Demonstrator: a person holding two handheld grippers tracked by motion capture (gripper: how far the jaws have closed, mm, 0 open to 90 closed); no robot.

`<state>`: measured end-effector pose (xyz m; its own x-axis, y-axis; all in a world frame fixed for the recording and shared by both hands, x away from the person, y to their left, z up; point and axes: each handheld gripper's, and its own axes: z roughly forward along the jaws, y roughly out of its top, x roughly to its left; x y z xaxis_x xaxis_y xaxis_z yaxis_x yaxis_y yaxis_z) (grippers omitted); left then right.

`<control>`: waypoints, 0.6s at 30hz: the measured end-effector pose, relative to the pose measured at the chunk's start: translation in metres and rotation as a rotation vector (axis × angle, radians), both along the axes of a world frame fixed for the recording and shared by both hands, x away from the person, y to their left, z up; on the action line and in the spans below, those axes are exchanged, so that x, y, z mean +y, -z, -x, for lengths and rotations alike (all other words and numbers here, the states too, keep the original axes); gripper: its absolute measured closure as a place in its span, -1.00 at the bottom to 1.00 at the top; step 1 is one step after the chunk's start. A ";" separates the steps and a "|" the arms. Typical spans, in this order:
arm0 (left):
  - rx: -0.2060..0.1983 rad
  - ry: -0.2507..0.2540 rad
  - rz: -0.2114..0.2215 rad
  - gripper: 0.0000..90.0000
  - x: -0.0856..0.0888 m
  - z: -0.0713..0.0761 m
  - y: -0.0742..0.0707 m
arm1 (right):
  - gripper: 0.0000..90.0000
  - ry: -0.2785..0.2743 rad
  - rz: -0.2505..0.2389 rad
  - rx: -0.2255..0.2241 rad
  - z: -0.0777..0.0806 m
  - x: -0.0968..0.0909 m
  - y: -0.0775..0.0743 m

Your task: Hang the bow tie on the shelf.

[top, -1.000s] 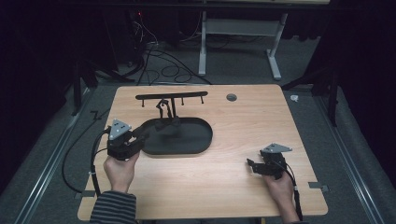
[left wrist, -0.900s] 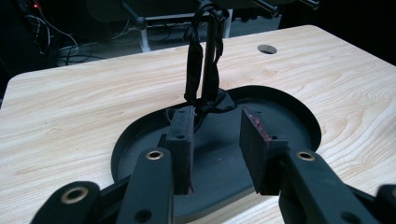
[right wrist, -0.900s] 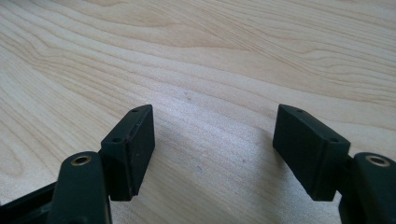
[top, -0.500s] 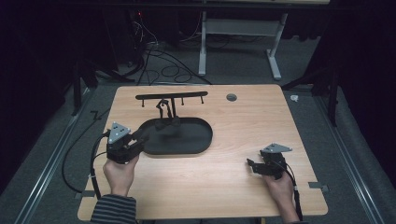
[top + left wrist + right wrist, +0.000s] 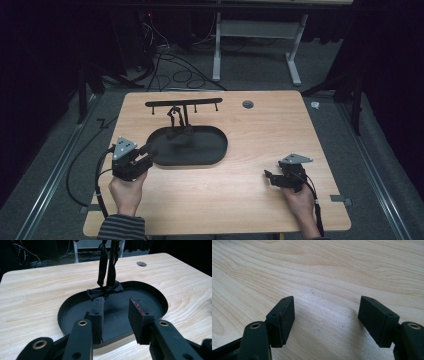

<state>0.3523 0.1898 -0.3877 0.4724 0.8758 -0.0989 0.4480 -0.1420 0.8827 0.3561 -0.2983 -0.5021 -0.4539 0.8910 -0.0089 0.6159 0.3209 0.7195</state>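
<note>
The bow tie lies at the far end of the black oval tray, at the foot of a black stand with a hooked crossbar, and its strap runs up the stand's post. In the high view the left gripper sits at the tray's near-left rim with its jaws pointing over the tray toward the tie. The right gripper rests well apart, low on bare table near the right front corner, held by the person's right hand.

In the left gripper view the two pads stand partly apart with nothing between them, just above the tray floor. The bow tie is a little way beyond them, and the strap rises taut-looking beside the post; whether it is looped on a hook cannot be told, since the top is cut off. Apart from the tie, the tray looks empty.

In the right gripper view the jaws stand wide over plain wood, holding nothing.

The step in hand seems to be reaching for the tie. To do it well, the left gripper should go forward low and level, centre the knot between the pads, and close on the cloth alone, keeping clear of the post and the tray rim so the stand is not dragged along.
</note>
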 end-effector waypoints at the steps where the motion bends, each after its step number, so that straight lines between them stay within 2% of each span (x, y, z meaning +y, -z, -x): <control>1: 0.002 0.001 0.003 0.46 0.000 0.001 0.001 | -0.31 0.000 0.000 0.000 0.000 0.000 0.000; 18: 0.022 0.002 0.024 0.45 0.000 0.008 0.011 | -0.31 0.000 0.001 0.000 0.000 0.000 0.000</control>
<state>0.3442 0.1896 -0.3991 0.4714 0.8722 -0.1303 0.4669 -0.1215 0.8759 0.3561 -0.2984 -0.5021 -0.4539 0.8910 -0.0096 0.6158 0.3215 0.7193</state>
